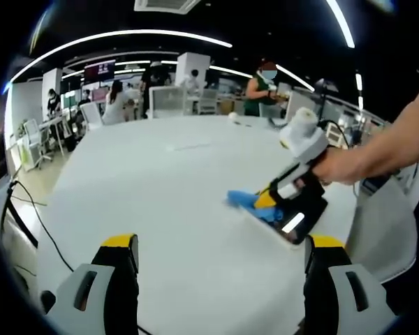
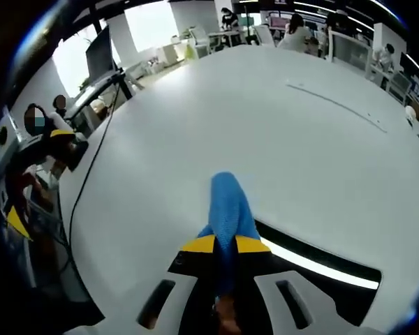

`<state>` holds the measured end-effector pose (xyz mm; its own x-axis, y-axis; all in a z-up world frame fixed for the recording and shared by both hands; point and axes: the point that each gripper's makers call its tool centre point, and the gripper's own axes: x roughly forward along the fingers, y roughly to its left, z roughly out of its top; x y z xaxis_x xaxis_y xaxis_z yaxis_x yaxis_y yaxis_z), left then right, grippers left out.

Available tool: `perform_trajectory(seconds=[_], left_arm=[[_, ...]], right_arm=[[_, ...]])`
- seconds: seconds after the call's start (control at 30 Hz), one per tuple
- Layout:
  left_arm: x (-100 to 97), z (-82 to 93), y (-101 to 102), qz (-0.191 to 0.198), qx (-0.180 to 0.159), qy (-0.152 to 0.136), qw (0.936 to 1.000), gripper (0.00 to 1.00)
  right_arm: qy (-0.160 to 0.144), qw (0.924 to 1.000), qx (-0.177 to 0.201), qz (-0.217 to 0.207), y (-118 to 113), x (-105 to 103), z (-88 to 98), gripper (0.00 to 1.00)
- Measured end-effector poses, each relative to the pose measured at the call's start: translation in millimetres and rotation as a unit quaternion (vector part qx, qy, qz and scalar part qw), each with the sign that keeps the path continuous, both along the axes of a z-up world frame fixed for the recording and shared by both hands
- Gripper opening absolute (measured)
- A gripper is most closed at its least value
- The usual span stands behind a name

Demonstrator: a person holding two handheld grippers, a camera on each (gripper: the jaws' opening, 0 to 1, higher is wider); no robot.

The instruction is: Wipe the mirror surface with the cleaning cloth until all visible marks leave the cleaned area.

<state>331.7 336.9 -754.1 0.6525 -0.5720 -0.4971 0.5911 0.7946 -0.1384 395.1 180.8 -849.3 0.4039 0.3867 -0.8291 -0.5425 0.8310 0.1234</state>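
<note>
A blue cleaning cloth (image 2: 228, 206) is pinched between the jaws of my right gripper (image 2: 225, 244), which is shut on it. The cloth's free end drapes forward onto the white table (image 2: 265, 125). The mirror (image 2: 320, 269) lies flat just right of the cloth, dark with a bright strip of reflected light. In the left gripper view, a hand holds the right gripper (image 1: 267, 202) low over the mirror's near edge (image 1: 272, 227), the blue cloth (image 1: 246, 201) sticking out to its left. My left gripper (image 1: 222, 246) hovers above the table with its jaws wide apart and nothing between them.
A black cable (image 1: 43, 225) runs along the table's left edge, also seen as a cable (image 2: 91, 171) off the table's side. A grey chair (image 1: 380, 234) stands at the right. People and desks are beyond the table's far end.
</note>
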Motion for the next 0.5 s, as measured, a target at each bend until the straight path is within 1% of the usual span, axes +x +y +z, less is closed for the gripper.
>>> perform_trajectory(seconds=[0.2,0.27,0.37,0.5], left_arm=[[-0.6,1.2,-1.2,0.001,0.000,-0.001,1.0000,1.00],[-1.5,1.9,-1.9,0.002,-0.001,-0.001,1.0000,1.00],[-3.4,2.2,-3.0,0.003,0.000,-0.002,1.0000,1.00],[-4.7,1.5,-3.2,0.004,0.000,-0.002,1.0000,1.00]], right_arm=[[-0.002,1.0000,0.004,0.002,1.0,-7.3,-0.6,0.03],[-0.007,0.9999,0.003,0.006,1.3,-9.8,-0.2,0.03],[-0.006,1.0000,0.006,0.004,1.0,-10.7,-1.4,0.03],[-0.008,0.9999,0.008,0.006,1.3,-17.6,-1.1,0.03]])
